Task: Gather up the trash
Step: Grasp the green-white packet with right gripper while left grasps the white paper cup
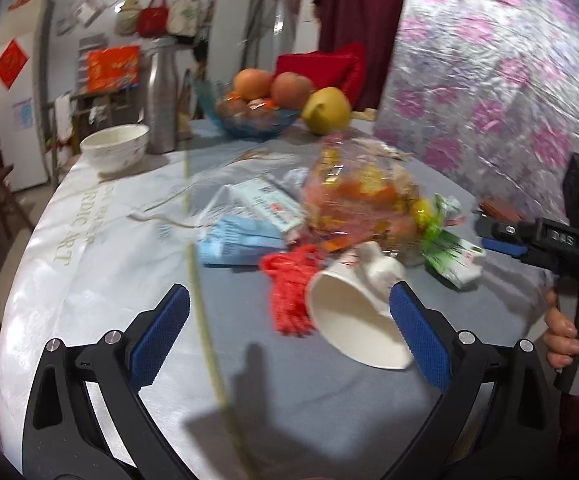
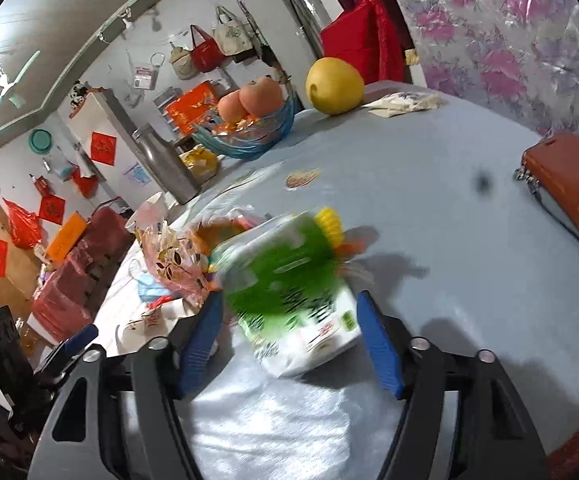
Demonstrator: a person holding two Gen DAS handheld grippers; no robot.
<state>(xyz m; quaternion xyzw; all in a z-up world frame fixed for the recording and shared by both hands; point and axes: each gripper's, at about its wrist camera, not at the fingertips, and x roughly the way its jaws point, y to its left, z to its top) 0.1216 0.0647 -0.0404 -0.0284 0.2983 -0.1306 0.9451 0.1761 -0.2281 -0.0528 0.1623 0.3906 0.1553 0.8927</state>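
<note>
A pile of trash lies on the round table: a tipped white paper cup (image 1: 355, 318), a red net bag (image 1: 291, 290), a clear orange-printed wrapper (image 1: 359, 204), blue and white packets (image 1: 245, 224) and a green and white packet (image 1: 451, 250). My left gripper (image 1: 289, 330) is open, and the cup's rim lies against its right finger (image 1: 419, 336). My right gripper (image 2: 289, 336) is open around the green and white packet (image 2: 297, 296), its fingers beside it. It also shows in the left wrist view (image 1: 501, 236) at the pile's right edge.
At the back stand a white bowl (image 1: 115, 146), a steel bottle (image 1: 161, 96), a blue glass fruit bowl (image 1: 253, 114) and a yellow pomelo (image 1: 327, 110). A brown wallet (image 2: 573, 188) lies at the table's right edge. A thin yellow-green string (image 1: 203, 312) hangs before the left camera.
</note>
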